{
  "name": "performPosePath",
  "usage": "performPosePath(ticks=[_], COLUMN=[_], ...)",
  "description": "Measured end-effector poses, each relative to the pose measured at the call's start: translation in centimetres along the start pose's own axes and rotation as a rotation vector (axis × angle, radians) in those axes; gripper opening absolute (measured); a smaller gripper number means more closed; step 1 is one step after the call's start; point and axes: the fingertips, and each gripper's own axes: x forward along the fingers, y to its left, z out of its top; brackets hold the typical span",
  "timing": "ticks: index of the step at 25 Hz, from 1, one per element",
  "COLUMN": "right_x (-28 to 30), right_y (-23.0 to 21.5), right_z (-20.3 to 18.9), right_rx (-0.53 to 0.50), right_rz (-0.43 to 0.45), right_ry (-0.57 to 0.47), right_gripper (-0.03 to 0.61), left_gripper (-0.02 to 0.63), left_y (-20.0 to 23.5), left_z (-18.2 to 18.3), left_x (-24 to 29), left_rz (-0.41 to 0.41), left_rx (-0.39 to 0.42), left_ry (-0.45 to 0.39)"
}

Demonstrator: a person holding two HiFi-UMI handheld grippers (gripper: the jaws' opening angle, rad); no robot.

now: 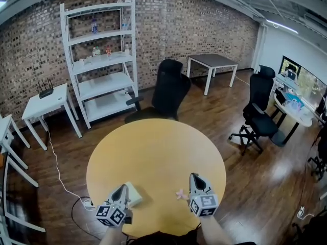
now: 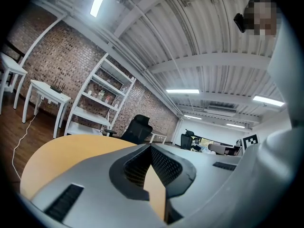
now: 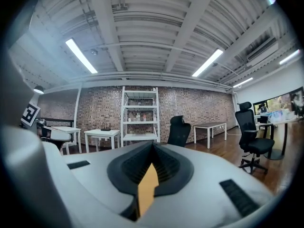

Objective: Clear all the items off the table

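White flat item (image 1: 134, 193) and small pink item (image 1: 180, 194) lie at the desk's (image 1: 153, 152) near edge. Risk: a stray nudge from either tool shoves them over the rim. Left tool (image 1: 124, 187) fully closed, empty, just beside the white one; right tool (image 1: 194, 176) likewise, empty, beside the pink one.
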Motion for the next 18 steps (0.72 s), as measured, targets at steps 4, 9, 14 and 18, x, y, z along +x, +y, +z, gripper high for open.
performPosePath(ticks=[4, 9, 14, 18], right_x=[-0.2, -0.9, -1.5, -2.2], right_y=[-0.4, -0.6, -0.9, -1.5], right_z=[0.4, 0.6, 0.1, -0.2], right_rx=[0.010, 0.006, -0.009, 0.000], right_rz=[-0.012, -0.025, -0.037, -0.058], right_ry=[-0.018, -0.015, 0.003, 0.014], right_gripper=[0.002, 0.002, 0.002, 0.002], left_gripper=[-0.009, -0.009, -0.009, -0.009], left_y=[-0.2, -0.8, -1.6, -2.6], left_z=[-0.1, -0.2, -0.4, -0.6], left_x=[0.6, 0.9, 1.3, 1.5], left_rz=[-0.029, -0.044, -0.062, -0.083], left_rx=[0.010, 0.003, 0.001, -0.003], left_ry=[0.006, 0.017, 0.022, 0.029])
